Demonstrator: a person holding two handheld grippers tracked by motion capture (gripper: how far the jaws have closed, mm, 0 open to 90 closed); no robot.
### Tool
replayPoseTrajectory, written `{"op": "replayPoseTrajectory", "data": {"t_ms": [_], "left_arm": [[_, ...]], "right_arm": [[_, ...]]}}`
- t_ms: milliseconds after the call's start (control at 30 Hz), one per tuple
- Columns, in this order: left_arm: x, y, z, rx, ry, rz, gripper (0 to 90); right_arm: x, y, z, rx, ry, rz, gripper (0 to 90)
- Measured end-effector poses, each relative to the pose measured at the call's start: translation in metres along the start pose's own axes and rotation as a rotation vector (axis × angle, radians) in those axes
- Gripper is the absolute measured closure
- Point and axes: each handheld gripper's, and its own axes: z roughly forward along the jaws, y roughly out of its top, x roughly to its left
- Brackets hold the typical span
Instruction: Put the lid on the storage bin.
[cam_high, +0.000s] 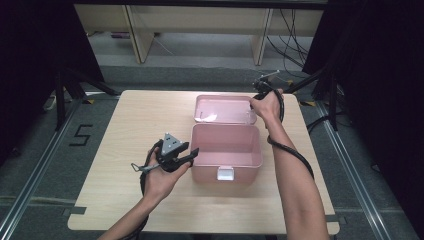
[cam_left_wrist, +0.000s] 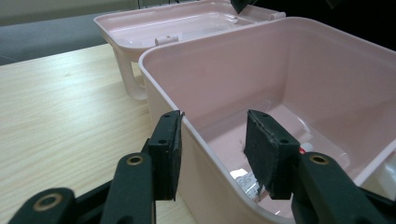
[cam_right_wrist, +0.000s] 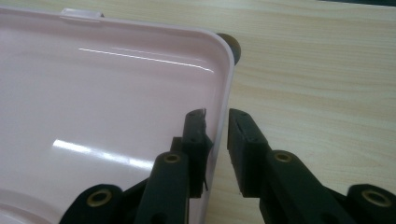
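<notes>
A pink plastic box (cam_high: 207, 172) stands open on the wooden table, its lid (cam_high: 225, 110) laid flat behind it. In the left gripper view the box's near wall (cam_left_wrist: 224, 70) runs between my jaws. My left gripper (cam_left_wrist: 212, 144) is open and straddles that wall, one jaw outside and one inside; from above it (cam_high: 192, 155) sits at the box's left side. My right gripper (cam_right_wrist: 217, 135) is shut on the lid's rim (cam_right_wrist: 219, 70), one pad inside the lid and one outside. From above it (cam_high: 255, 99) is at the lid's right edge.
The light wooden table (cam_high: 125, 130) has bare room left of the box and along the front. A white latch (cam_high: 225, 173) sits on the box's front wall. Dark stands and cables flank the table on both sides.
</notes>
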Motion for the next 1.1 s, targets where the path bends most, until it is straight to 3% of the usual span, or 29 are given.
{"op": "replayPoseTrajectory", "data": {"t_ms": [67,133,167,533,667,700,767,867,900,933,1100], "left_arm": [[0.001,0.0,0.002,0.013,0.001,-0.008,56.9],[0.001,0.0,0.004,0.021,0.002,-0.014,57.8],[0.002,0.0,0.005,0.019,-0.001,-0.018,58.3],[0.004,0.003,0.012,0.046,0.022,-0.033,62.5],[0.001,0.005,0.009,0.009,0.053,0.033,62.7],[0.001,0.006,0.008,-0.022,0.059,0.073,61.8],[-0.005,0.009,0.002,-0.071,0.059,0.097,61.3],[-0.014,0.012,-0.007,-0.121,-0.017,0.135,66.9],[-0.018,0.012,-0.01,-0.109,-0.036,0.146,69.5],[-0.02,0.011,-0.011,-0.106,-0.062,0.15,72.6],[-0.024,0.005,-0.009,-0.052,-0.119,0.164,83.2]], "right_arm": [[0.0,0.0,0.0,0.001,-0.004,0.001,78.9],[-0.002,0.001,0.001,-0.005,-0.016,-0.029,80.1],[-0.001,0.001,0.001,0.003,-0.013,-0.012,80.6],[0.0,0.0,0.005,-0.015,-0.031,-0.008,83.4],[0.001,0.0,0.005,-0.01,-0.032,-0.002,83.7],[0.001,0.0,0.005,-0.01,-0.033,-0.003,83.7],[0.001,0.0,0.005,-0.009,-0.034,0.0,83.7],[0.0,0.001,0.006,-0.005,-0.037,-0.008,83.3],[-0.001,0.001,0.007,-0.01,-0.036,-0.032,83.1],[0.001,0.001,0.007,-0.005,-0.036,0.0,83.1],[0.001,0.004,0.006,0.012,-0.038,-0.001,82.8]]}}
